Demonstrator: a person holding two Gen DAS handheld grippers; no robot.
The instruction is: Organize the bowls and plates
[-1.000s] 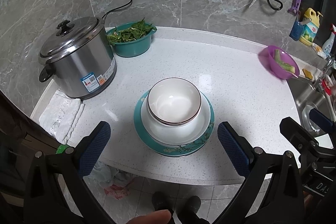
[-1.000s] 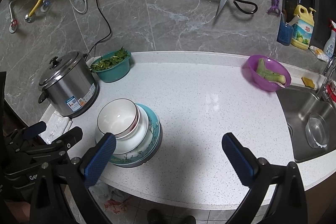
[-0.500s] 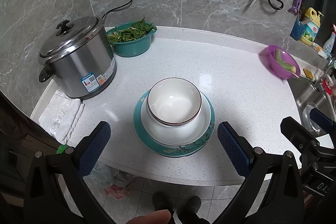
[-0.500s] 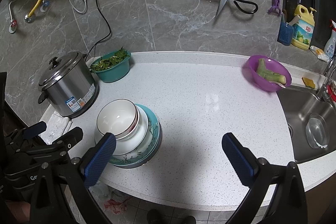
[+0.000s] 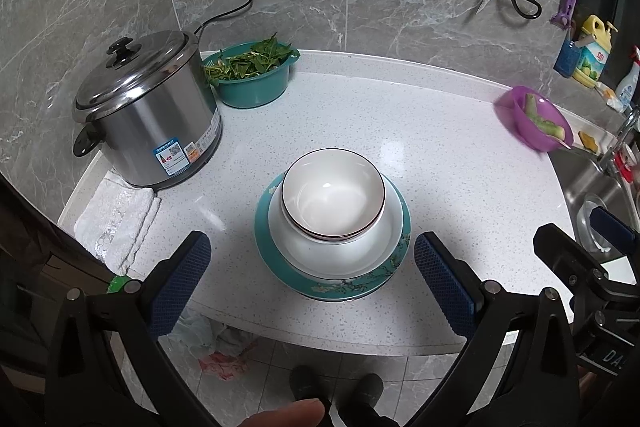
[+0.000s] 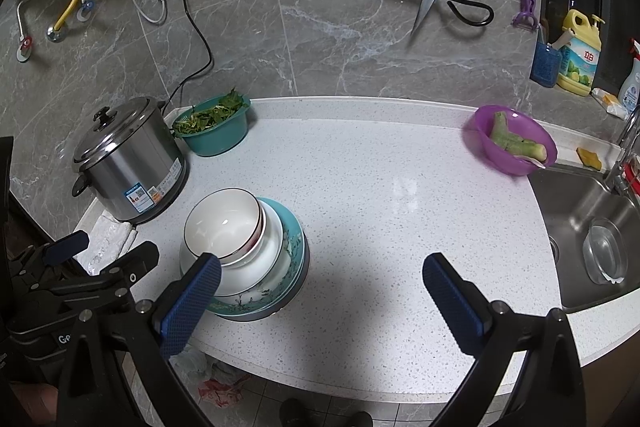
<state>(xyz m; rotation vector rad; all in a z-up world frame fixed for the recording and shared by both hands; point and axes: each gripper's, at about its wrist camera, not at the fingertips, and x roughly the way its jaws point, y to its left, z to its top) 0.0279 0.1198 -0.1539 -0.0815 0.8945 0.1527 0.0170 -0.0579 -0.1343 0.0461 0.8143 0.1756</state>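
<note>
Nothing has shifted since a second ago — both tools hang over the near table edge as before. Left tool (image 5: 312, 281) is spread wide, empty, its pads flanking the stack without touching it: white bowl (image 5: 334, 199) in a white plate (image 5: 336, 251) on a teal plate (image 5: 340, 287). Right tool (image 6: 320, 301) is equally wide and empty — the stack at its 10 o'clock.

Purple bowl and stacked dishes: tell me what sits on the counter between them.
Nothing: in the right wrist view, bare white counter runs from the stacked dishes to the purple bowl.

Bowl (image 5: 334, 193) on plates (image 5: 336, 263), apparently centred
</note>
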